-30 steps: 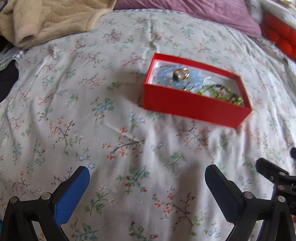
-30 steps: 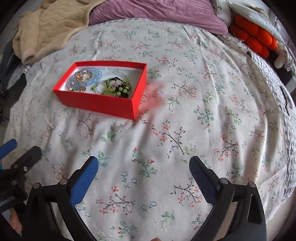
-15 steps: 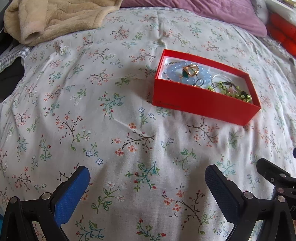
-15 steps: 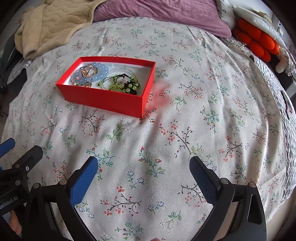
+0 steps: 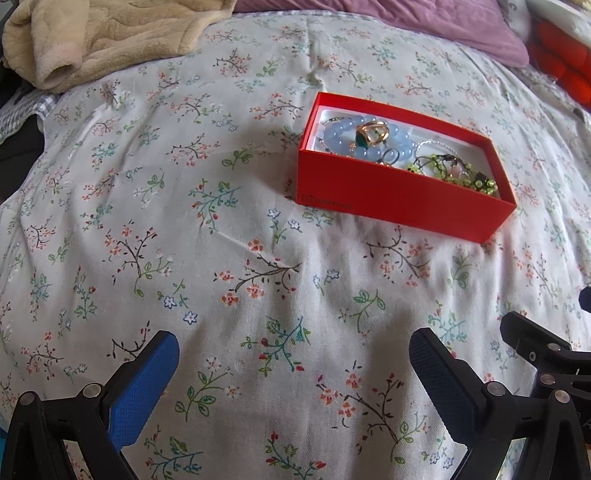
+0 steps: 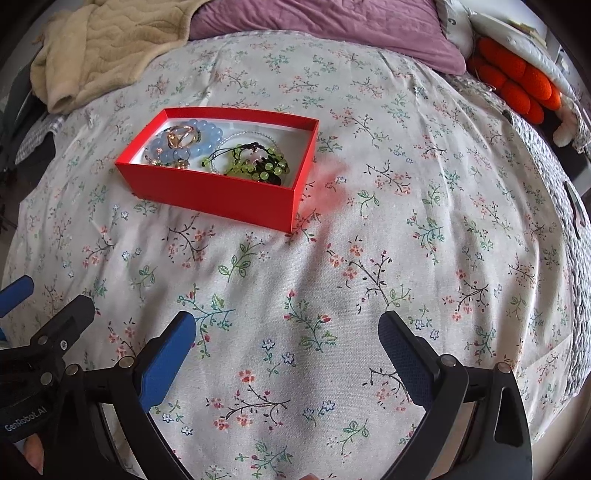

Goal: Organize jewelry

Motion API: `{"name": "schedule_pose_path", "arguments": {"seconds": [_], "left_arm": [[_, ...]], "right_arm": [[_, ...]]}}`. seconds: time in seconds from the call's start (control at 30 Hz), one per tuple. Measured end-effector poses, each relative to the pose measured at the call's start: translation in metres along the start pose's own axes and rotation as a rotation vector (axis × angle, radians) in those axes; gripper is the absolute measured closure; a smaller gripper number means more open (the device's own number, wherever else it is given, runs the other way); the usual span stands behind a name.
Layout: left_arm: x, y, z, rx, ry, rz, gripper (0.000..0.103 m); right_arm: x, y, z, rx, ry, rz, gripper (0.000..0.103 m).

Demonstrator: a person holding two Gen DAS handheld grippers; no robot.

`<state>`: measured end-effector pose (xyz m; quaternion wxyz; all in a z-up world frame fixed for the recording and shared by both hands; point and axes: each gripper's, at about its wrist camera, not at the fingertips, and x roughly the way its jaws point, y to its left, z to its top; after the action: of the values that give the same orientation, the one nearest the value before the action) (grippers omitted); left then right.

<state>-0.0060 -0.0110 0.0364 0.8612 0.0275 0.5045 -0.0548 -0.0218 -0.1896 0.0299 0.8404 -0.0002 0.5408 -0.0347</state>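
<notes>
Reading "GenRobot.AI" in white letters is possible on the black body of the left gripper [image 6: 22,306] where it pokes into the right wrist view; faint lettering on the long side of the red box [image 5: 402,192] is too small to read. Both tools are cut off by the bottom edge of their own views, and only a black corner of the right gripper [image 5: 543,354] shows in the left wrist view. The left gripper [image 5: 291,365] has its blue ribbed pads [image 5: 142,384] wide apart with nothing between them, and the right gripper [image 6: 286,345] likewise stands spread and empty over the cloth.

The box, an open cardboard rectangle with a white lining, sits on the flowered bedsheet [image 5: 184,258] ahead of both tools and well apart from them. Inside lie a bracelet of pale blue round beads [image 5: 334,134], a gold ring with a green stone [image 5: 371,134] resting on it, and a tangle of green beads on dark cord [image 6: 258,164]; thinner silver pieces beneath are hard to make out. A beige fleecy blanket [image 6: 99,48], a purple pillow [image 6: 332,26] and an orange knobbly cushion [image 6: 517,81] lie beyond.
</notes>
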Motion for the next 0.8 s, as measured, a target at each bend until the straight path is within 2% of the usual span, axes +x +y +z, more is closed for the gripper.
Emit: {"name": "schedule_pose_path", "arguments": {"seconds": [0.8], "left_arm": [[0.0008,-0.0027,-0.0006,0.006,0.003,0.002,0.001]], "right_arm": [[0.0006,-0.0001,0.0003,-0.003,0.001,-0.004,0.003]]}}
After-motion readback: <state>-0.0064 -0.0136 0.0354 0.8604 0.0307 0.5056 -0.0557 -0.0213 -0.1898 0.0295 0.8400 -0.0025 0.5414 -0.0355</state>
